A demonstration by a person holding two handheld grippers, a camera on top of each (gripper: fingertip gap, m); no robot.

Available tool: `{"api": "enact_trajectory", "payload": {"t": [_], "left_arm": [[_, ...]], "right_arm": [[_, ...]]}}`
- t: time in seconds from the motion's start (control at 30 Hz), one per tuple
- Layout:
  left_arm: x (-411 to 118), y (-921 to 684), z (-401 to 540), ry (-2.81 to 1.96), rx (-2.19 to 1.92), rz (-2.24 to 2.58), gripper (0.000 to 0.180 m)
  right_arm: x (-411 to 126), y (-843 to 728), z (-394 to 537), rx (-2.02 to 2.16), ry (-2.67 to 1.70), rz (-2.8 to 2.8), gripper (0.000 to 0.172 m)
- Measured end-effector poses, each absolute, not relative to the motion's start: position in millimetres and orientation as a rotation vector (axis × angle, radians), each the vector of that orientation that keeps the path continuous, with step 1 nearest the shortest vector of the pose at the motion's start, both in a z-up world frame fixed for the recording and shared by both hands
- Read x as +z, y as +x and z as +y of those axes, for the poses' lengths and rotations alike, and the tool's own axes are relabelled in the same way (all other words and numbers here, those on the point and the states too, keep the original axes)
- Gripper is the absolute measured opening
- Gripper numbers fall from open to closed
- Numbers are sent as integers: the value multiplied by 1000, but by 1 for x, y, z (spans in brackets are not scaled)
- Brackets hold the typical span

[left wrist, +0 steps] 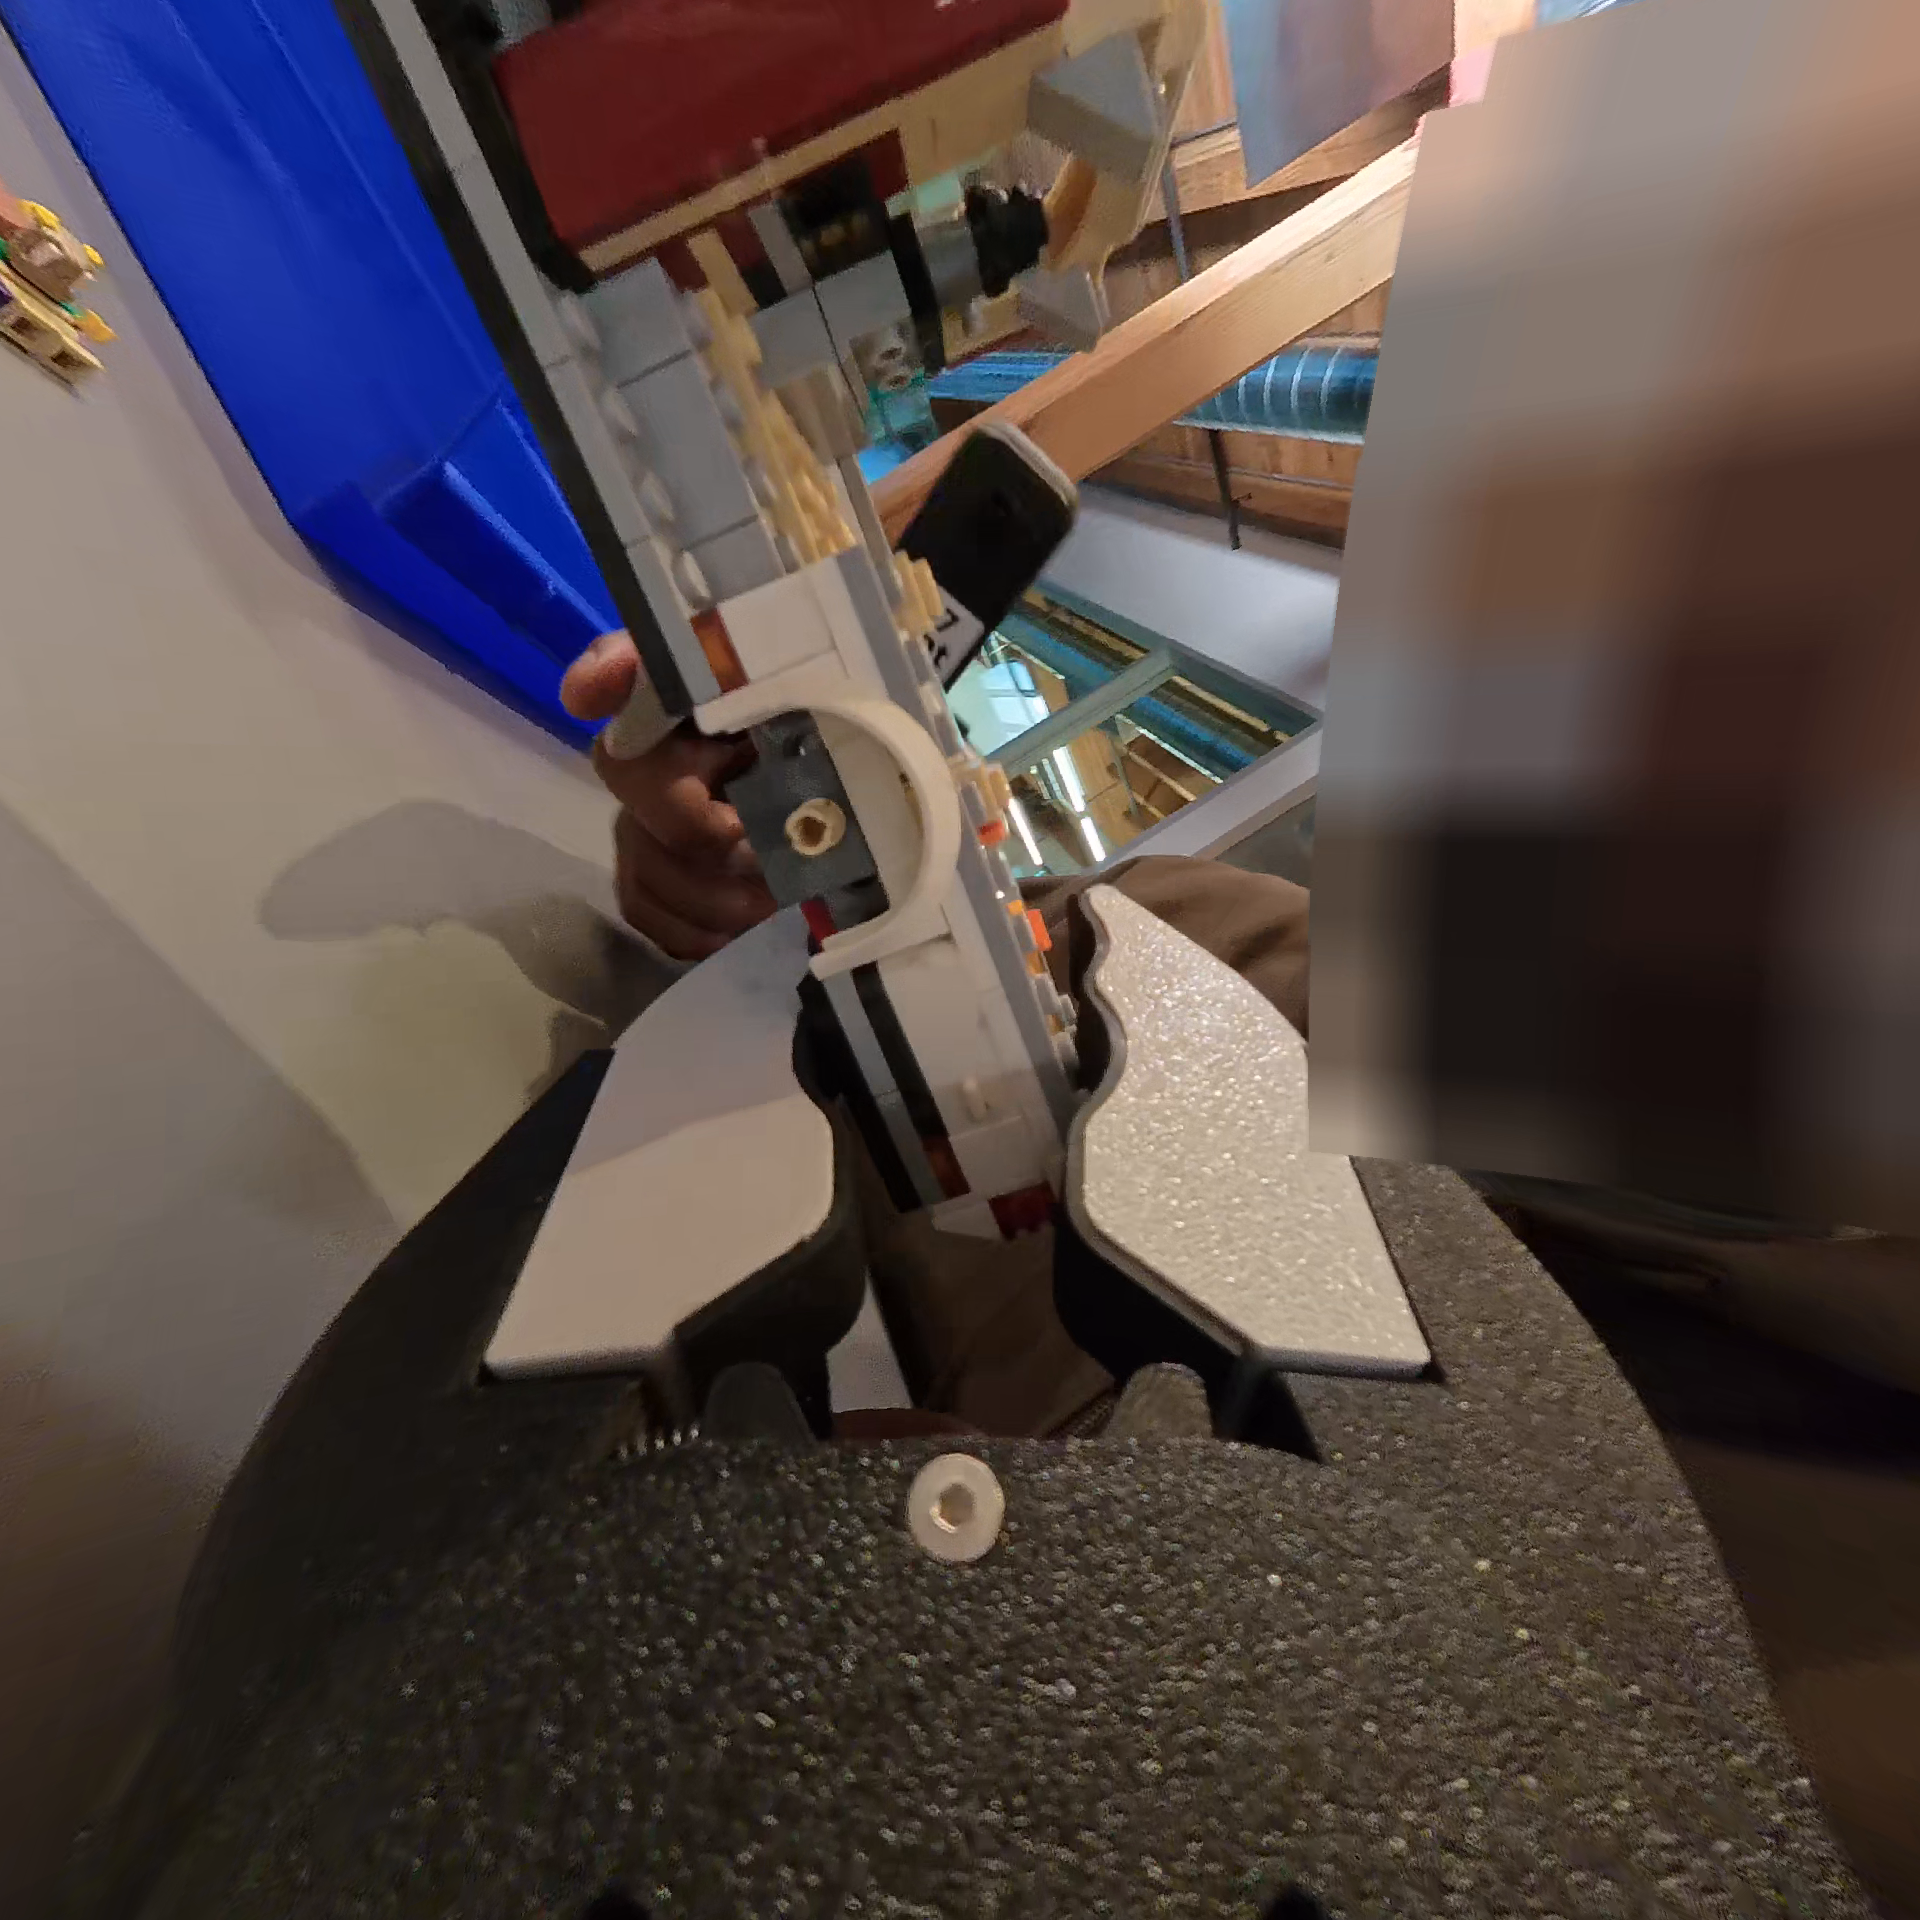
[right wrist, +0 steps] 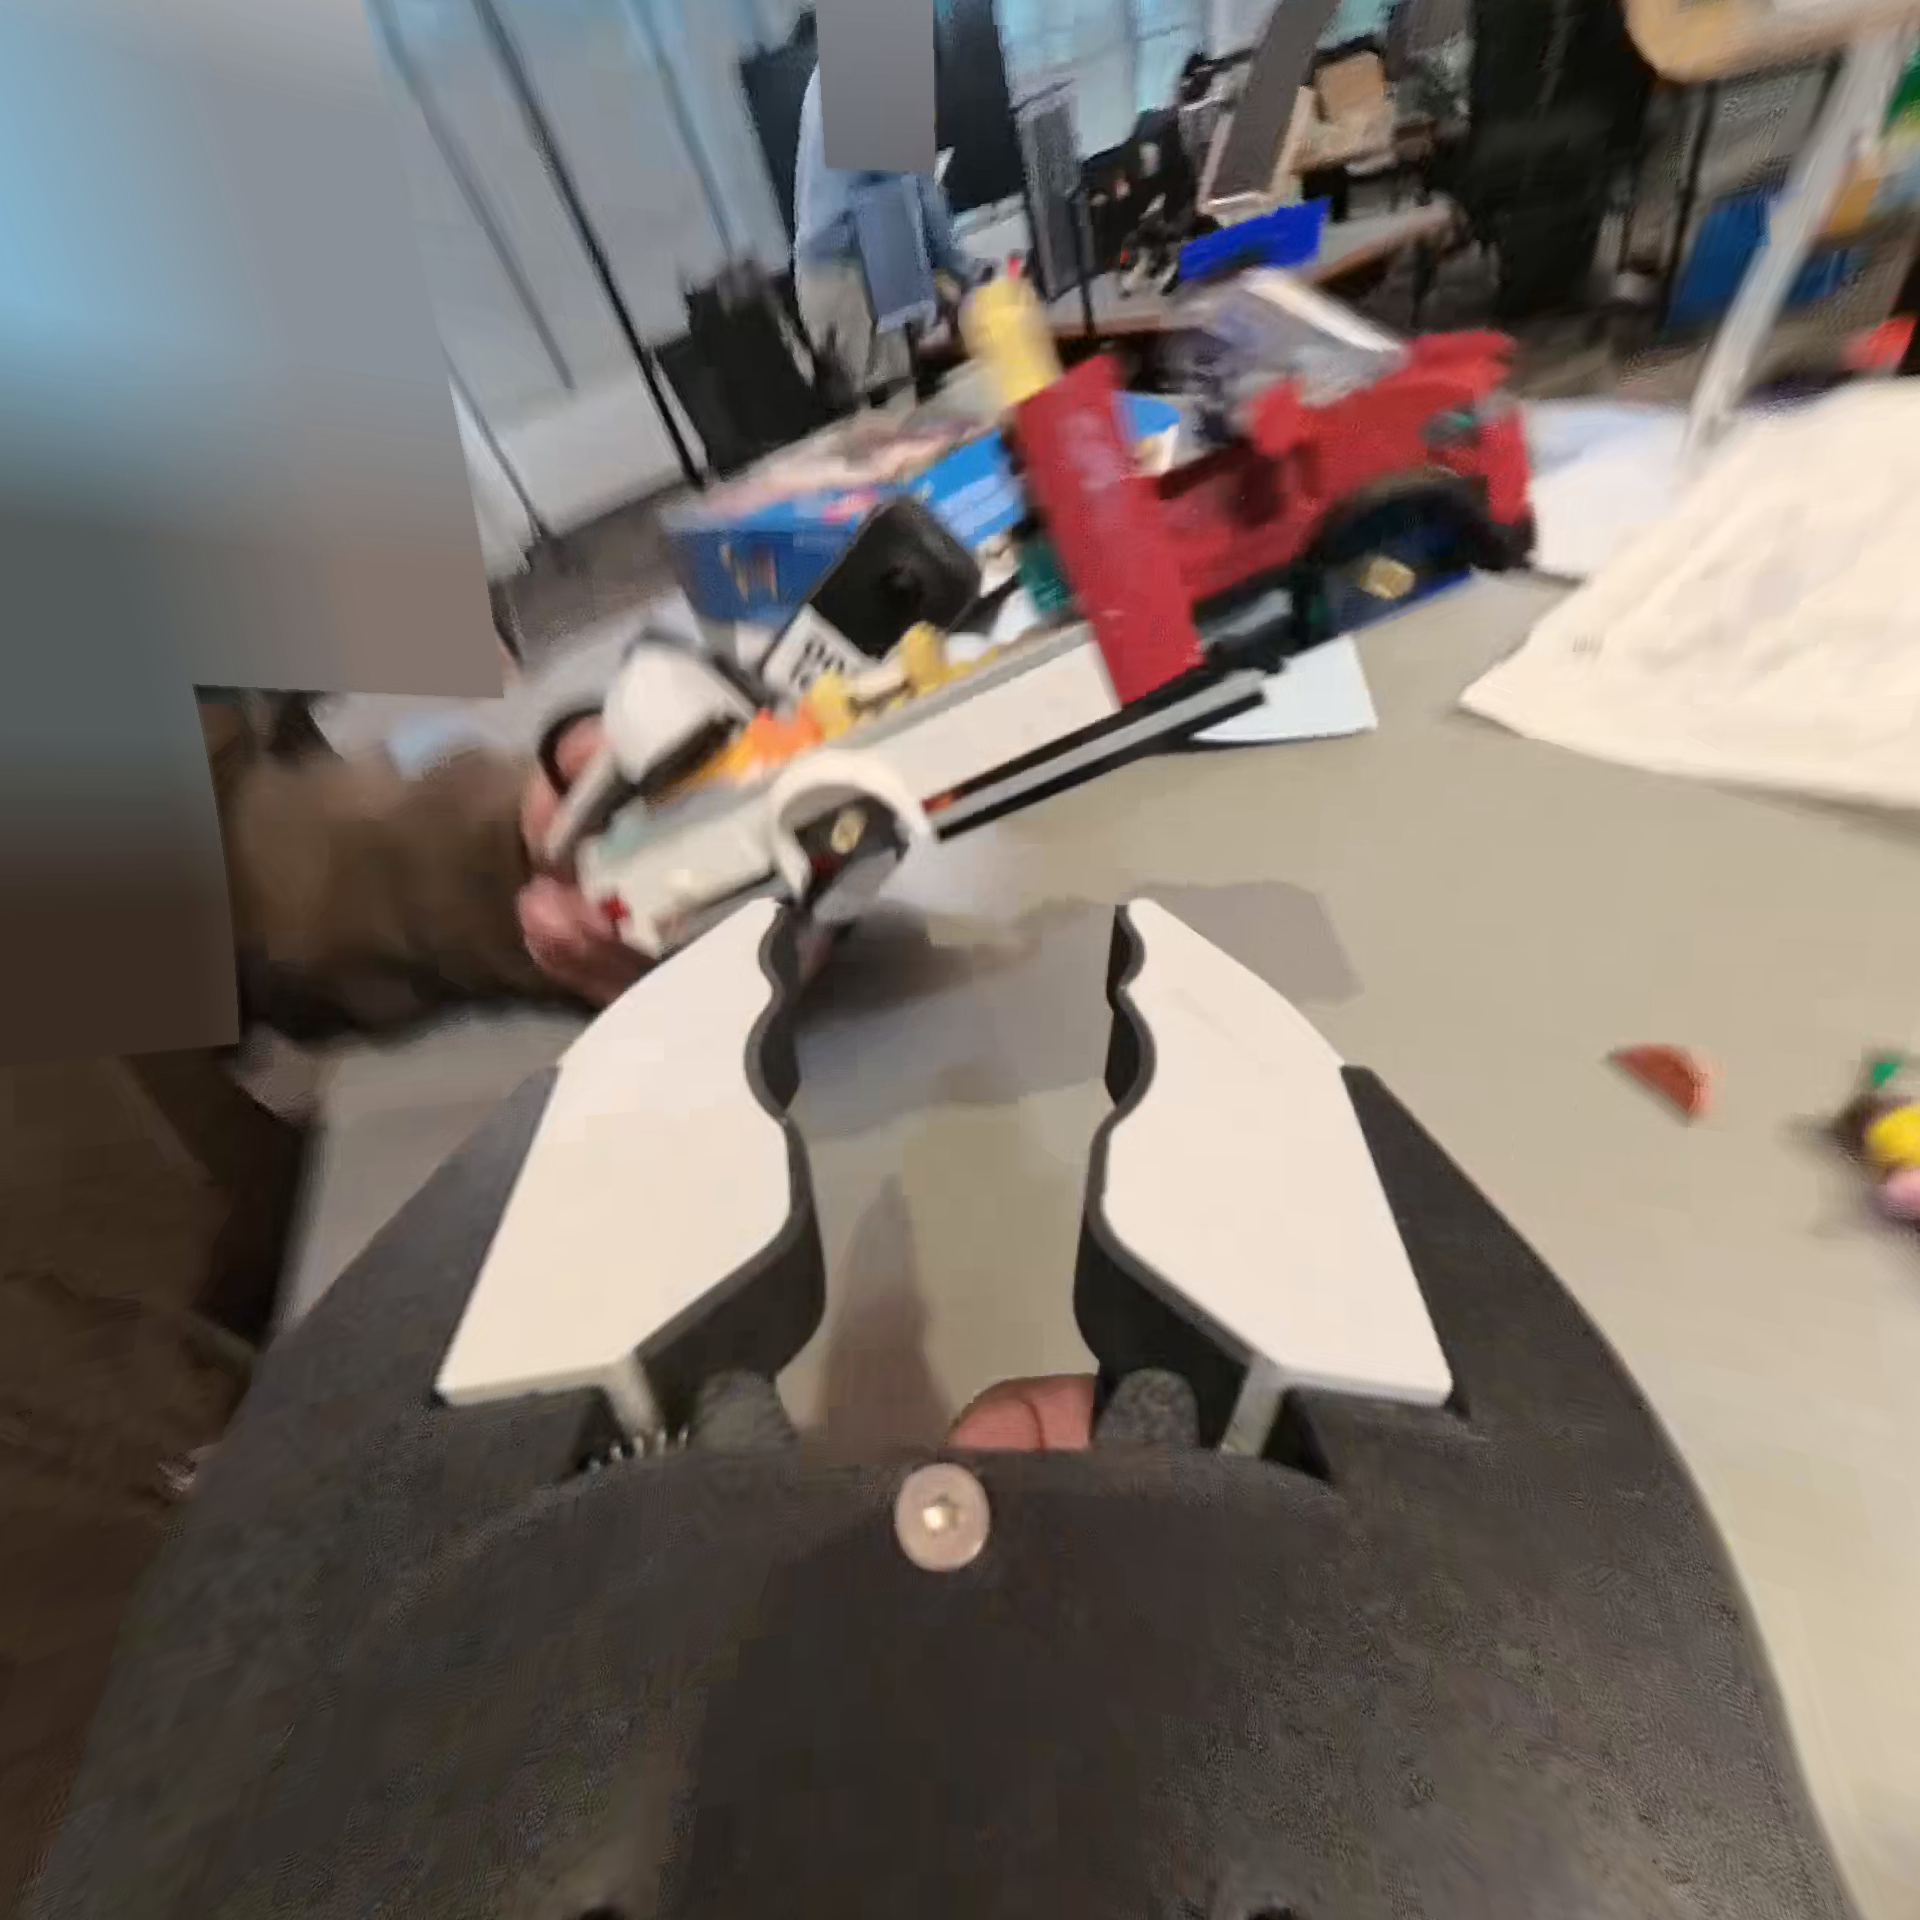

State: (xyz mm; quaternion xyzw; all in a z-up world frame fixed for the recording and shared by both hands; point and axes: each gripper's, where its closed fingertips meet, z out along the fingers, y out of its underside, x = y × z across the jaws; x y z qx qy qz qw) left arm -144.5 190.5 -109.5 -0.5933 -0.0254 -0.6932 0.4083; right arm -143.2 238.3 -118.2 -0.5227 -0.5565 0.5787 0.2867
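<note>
I am holding a long brick-built car (left wrist: 914,1039) in my left tongs (left wrist: 935,1081), both pads pressing on its white and grey rear end, the body reaching up and away toward the far dark red front. It is lifted off the grey surface (right wrist: 1455,935), tilted. A bare hand (left wrist: 665,831) is steadying its left side. My right tongs (right wrist: 948,935) are standing wide and bare, just right of the white wheel arch (right wrist: 847,795), whose hub has no wheel.
</note>
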Motion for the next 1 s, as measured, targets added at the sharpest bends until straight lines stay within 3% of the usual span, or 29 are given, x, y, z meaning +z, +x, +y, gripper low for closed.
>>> {"api": "enact_trajectory", "payload": {"t": [0.17,0.5,0.7,0.9,1.0], "left_arm": [[-114,-132,197,-1538,-1652,-67,41],[-115,-119,197,-1551,-1651,-77,41],[-119,-103,192,-1610,-1656,-3,41],[-120,-108,196,-1606,-1660,-59,43],[-125,-107,198,-1654,-1646,-77,60]], "right_arm": [[-121,-152,249,1865,-1861,-1140,65],[-117,-158,233,2031,-1946,-1041,66],[-115,-156,230,2113,-1936,-1028,38],[-120,-156,232,2094,-1971,-1009,37],[-122,-155,234,2086,-1985,-994,34]]}}
